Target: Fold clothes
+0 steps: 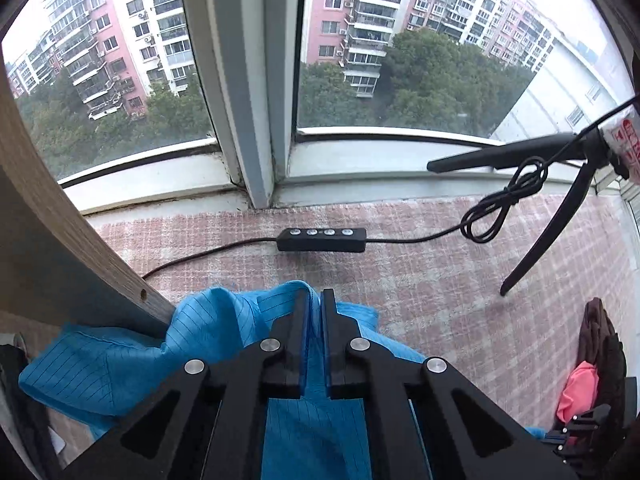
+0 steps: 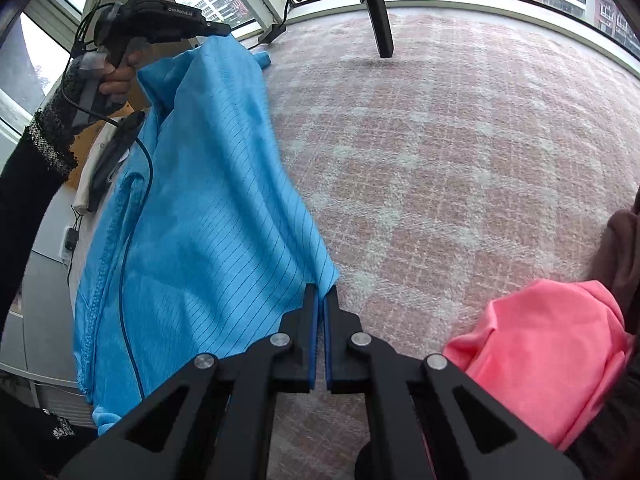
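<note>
A blue pinstriped garment (image 2: 192, 208) hangs stretched between both grippers above a pink checked blanket (image 2: 460, 152). My right gripper (image 2: 322, 292) is shut on its lower corner. In the right wrist view my left gripper (image 2: 218, 32), held by a hand in a dark sleeve, pinches the upper corner. In the left wrist view the left gripper (image 1: 315, 296) is shut on a fold of the blue garment (image 1: 120, 360), which drapes below and to the left.
A black inline controller (image 1: 321, 239) with its cable lies on the blanket (image 1: 440, 280) by the window. Black tripod legs (image 1: 548, 224) stand at right. A pink garment (image 2: 548, 360) and a dark brown one (image 1: 600, 340) lie at right. A wooden panel (image 1: 60, 240) rises at left.
</note>
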A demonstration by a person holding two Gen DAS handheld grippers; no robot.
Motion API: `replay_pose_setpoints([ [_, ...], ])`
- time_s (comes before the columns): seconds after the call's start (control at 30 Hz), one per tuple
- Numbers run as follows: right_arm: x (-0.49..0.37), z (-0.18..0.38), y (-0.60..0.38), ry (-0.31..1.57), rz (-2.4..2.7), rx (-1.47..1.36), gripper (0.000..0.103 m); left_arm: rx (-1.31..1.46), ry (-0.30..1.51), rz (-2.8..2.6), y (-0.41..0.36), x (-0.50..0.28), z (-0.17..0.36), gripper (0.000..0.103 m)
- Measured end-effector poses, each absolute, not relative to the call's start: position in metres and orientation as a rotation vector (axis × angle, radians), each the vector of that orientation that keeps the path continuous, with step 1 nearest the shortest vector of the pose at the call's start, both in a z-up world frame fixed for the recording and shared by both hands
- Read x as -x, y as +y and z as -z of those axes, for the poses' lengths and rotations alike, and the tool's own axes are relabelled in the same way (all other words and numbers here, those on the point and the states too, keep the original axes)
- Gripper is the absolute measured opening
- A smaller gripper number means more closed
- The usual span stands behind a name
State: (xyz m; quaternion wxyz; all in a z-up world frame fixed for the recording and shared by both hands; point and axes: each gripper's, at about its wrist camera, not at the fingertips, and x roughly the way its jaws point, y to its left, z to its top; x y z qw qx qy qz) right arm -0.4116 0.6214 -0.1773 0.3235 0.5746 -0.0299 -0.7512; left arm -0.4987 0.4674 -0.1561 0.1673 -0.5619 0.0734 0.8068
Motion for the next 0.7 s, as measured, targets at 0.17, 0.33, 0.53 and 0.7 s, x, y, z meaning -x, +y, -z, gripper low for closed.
replay_pose_setpoints([
  [0.17,0.419,0.170,0.647,-0.315,1.987,-1.441,0.005,1.546,0.253,-2.363,0.454,0.470,0.129,0.032],
  [0.33,0.414,0.156,0.656,-0.421,1.941,-1.372,0.005,1.432,0.294,-2.354,0.428,0.406,0.086,0.038],
  [0.53,0.383,0.108,0.675,-0.519,1.962,-1.280,0.005,1.374,0.281,-2.309,0.378,0.295,0.051,0.039],
  [0.7,0.296,0.059,0.691,-0.505,1.913,-1.191,0.021,1.386,0.232,-2.277,0.322,0.198,0.034,0.039],
])
